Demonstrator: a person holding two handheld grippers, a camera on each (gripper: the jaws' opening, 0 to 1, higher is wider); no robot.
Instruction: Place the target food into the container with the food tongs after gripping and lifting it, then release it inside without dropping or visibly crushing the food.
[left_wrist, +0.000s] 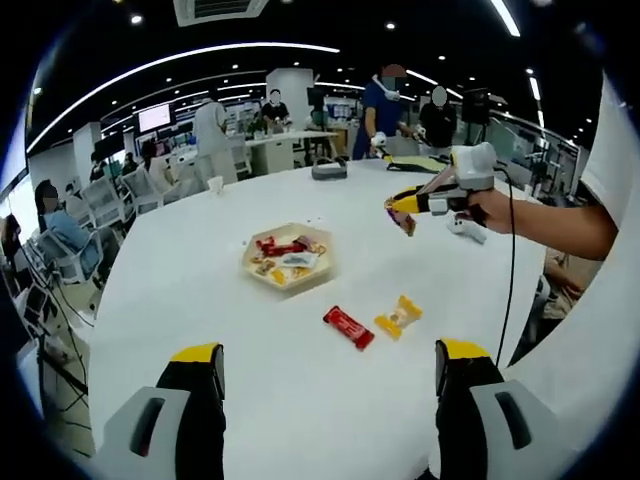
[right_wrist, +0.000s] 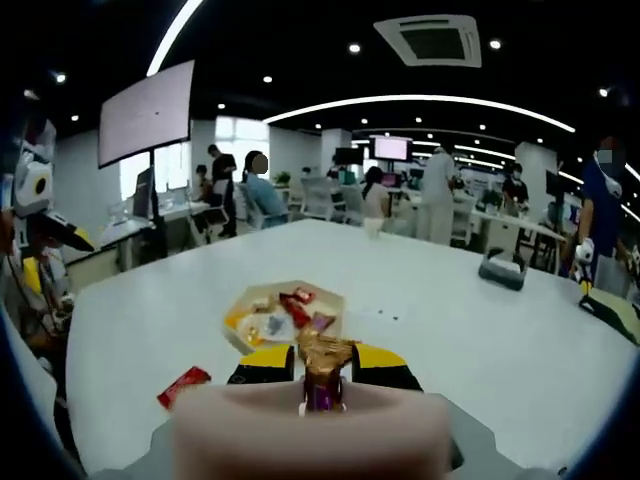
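Two wrapped sweets lie loose on the white counter (left_wrist: 300, 400): a red bar (left_wrist: 348, 327) and a yellow candy (left_wrist: 398, 317), near the tray (left_wrist: 289, 259) of snacks. My left gripper (left_wrist: 325, 385) has its jaws wide apart, empty. My right gripper (right_wrist: 325, 372) grips a gold-wrapped candy (right_wrist: 324, 357), held raised near the tray.

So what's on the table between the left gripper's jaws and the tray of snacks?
In the left gripper view, a red candy bar and a yellow wrapped candy lie on the white table between the left gripper and the tray.
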